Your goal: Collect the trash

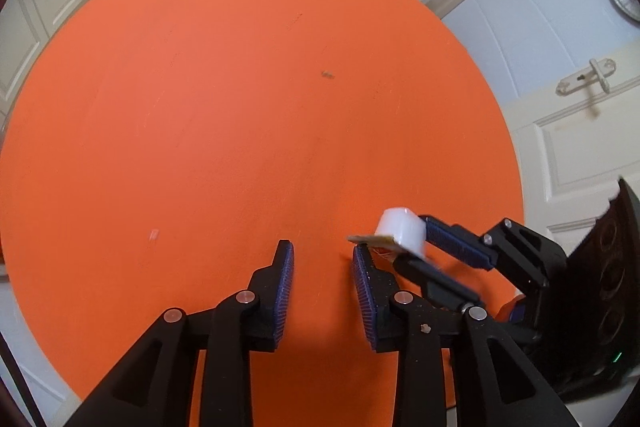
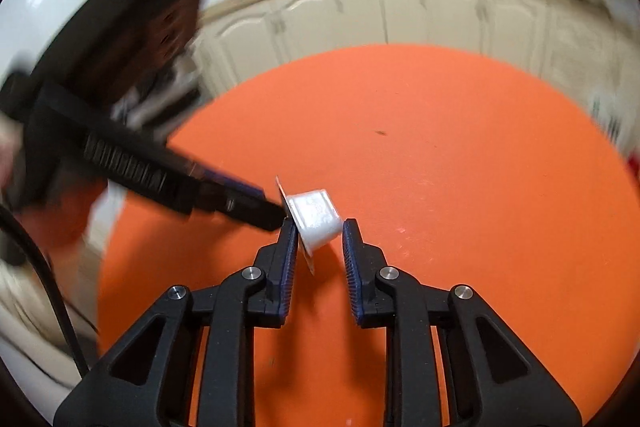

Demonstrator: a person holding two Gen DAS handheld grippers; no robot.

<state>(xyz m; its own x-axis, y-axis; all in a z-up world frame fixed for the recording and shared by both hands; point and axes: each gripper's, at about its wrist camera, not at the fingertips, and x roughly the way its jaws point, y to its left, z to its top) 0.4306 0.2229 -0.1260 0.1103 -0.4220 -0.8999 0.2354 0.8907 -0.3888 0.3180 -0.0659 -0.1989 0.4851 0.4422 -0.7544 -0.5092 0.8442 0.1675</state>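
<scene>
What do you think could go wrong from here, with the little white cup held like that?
1. The right gripper pinches the white cup only near its fingertips, so the cup could slip and fall onto the orange table.
2. The cup's peeled lid lies against the left gripper, whose jaws are open; it might snag there.
3. The right wrist view is blurred by motion, so a quick swing could fling the cup.

Even, bright indoor light in both views; source not visible. Round orange bench evenly lit, soft shadow just beneath black fingers with blue ribbed pads. Left wrist view mostly sharp; small white plastic cup right of fingers slightly smeared. Right wrist view motion-blurred: cream cabinets beyond fingers streaked, dark shape far left smeared. Faint glare on cup. Strong fisheye bending, black vignette at corners.
</scene>
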